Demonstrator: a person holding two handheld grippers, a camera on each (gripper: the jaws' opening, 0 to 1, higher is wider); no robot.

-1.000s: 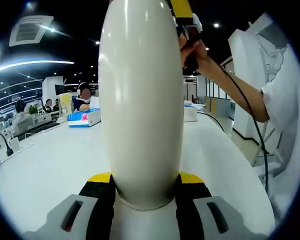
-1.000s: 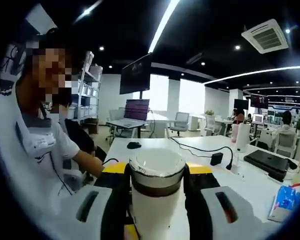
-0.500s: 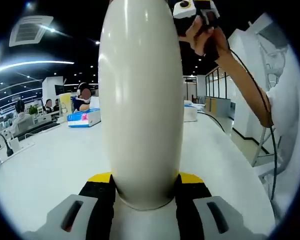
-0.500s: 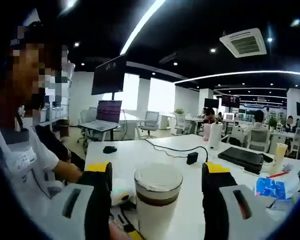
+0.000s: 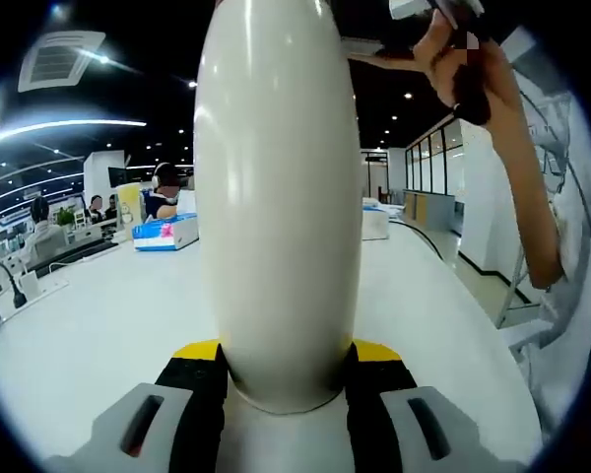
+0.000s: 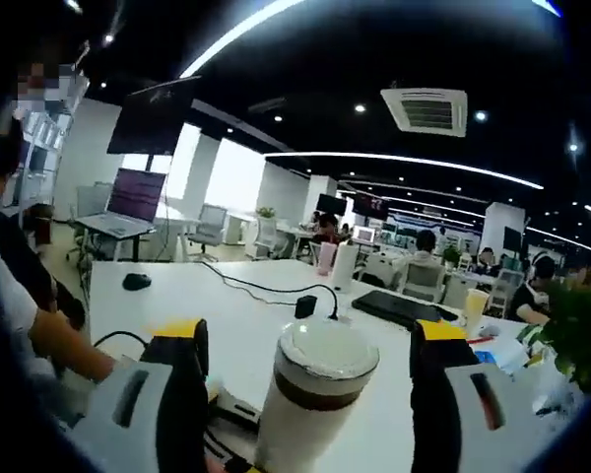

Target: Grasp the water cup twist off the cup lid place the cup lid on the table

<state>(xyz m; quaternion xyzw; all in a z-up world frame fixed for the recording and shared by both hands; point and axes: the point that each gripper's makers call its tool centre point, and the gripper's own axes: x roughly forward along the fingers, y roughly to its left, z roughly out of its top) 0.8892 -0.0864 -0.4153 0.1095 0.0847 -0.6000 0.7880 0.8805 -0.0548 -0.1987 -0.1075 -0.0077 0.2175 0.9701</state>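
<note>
One long white table [image 6: 177, 296] carries everything and runs broad and bare beyond the tall cream-white water cup [image 5: 278, 197]. In the left gripper view the cup's smooth rounded body stands upright, clamped at its base between the left gripper's [image 5: 286, 370] black, yellow-tipped jaws. In the right gripper view the cup's round white lid [image 6: 327, 350] sits above a dark brown band, and the right gripper [image 6: 305, 394] stands spread wide, jaws clear on either side.

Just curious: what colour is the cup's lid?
White, above a dark brown band; the lid shows best in the right gripper view.
</note>
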